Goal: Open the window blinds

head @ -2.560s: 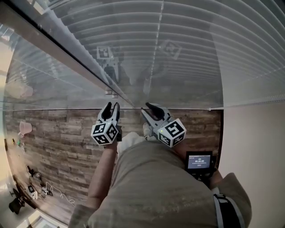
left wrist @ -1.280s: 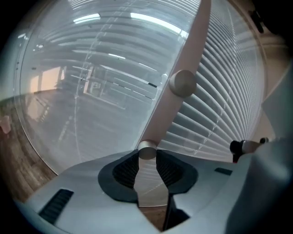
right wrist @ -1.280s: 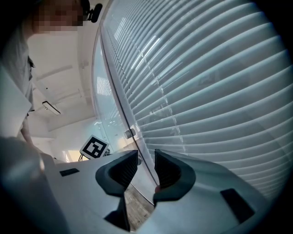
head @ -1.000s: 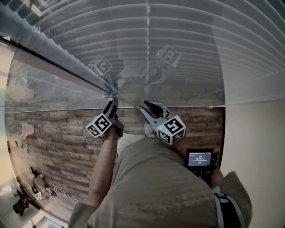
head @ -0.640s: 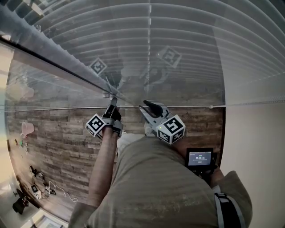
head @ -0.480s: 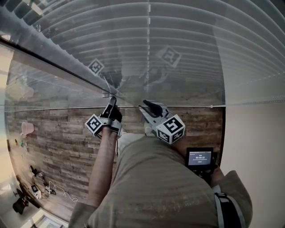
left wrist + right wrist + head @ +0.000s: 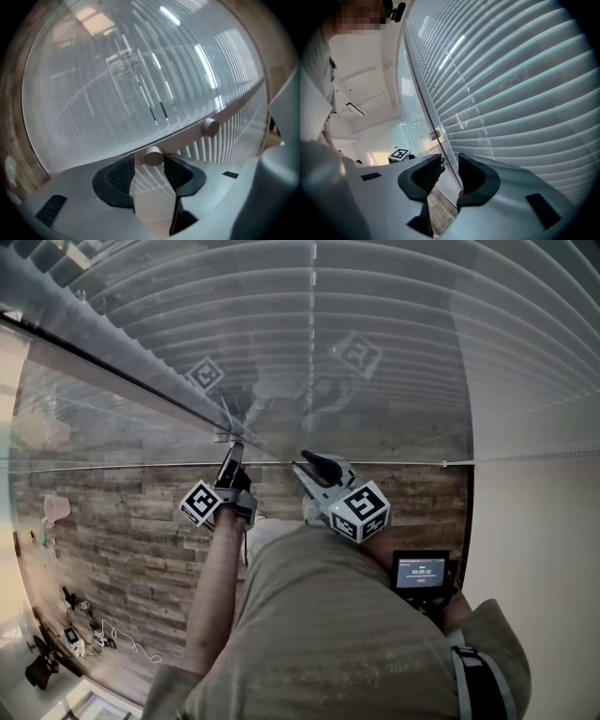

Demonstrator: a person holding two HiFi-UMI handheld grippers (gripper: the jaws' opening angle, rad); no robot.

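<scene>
White slatted blinds (image 7: 375,324) hang behind a glass pane, their slats tilted nearly flat. Two small round knobs sit on the pane's frame rail. My left gripper (image 7: 230,450) is at the nearer knob (image 7: 153,156), which sits between its fingertips. The jaws are opening and a thin gap shows beside the knob. The second knob (image 7: 210,127) lies further along the rail. My right gripper (image 7: 302,465) hovers just right of the left one, open, with nothing between its pads (image 7: 474,176); the frame edge shows through the gap.
The wood-plank floor (image 7: 131,521) lies below, with small items and a cable at the lower left. A pale wall (image 7: 539,540) stands on the right. A small device with a lit screen (image 7: 418,575) hangs by the person's right side.
My left gripper has reached the knob and rolled about its own axis, turning its marker cube. Its jaws now stand wider round the knob. The right gripper has kept still.
</scene>
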